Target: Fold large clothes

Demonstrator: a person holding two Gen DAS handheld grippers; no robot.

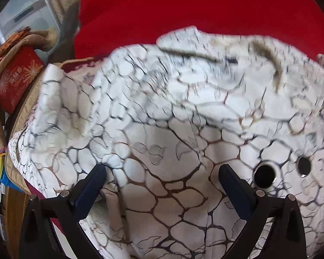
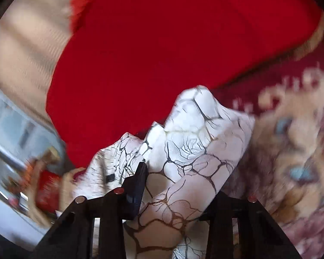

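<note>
Red cloth (image 1: 183, 6) covers the surface under our work, and at the right side of the right wrist view a patterned fabric with red, beige and blue flowers (image 2: 296, 151) lies beside it, quite blurred. At the far left of the left wrist view we see a red box (image 1: 15, 79) and some beige fabric, and behind them something like a window.

On the red cloth lies the garment (image 1: 172, 112), white with a dark, cracked-looking line pattern and 2 round dark holes near its lower right part. It is bunched and wrinkled, with raised ridges and a loose flap at the far edge; we see no clean straight fold line anywhere.

Our left tool (image 1: 162, 179) hangs just above the garment with its 2 fingers spread wide and nothing between them. Our right tool (image 2: 177, 185) has a thick bundle of the garment (image 2: 194, 146) between its fingers, and the cloth rises from it like a peak. Its left finger presses on the cloth; the right finger is hidden under the bundle, so we judge that it grips the cloth, but we cannot see this completely.

We judge the task is at an early stage: the garment is gathered, not yet spread flat, and the folding itself is left to do.
</note>
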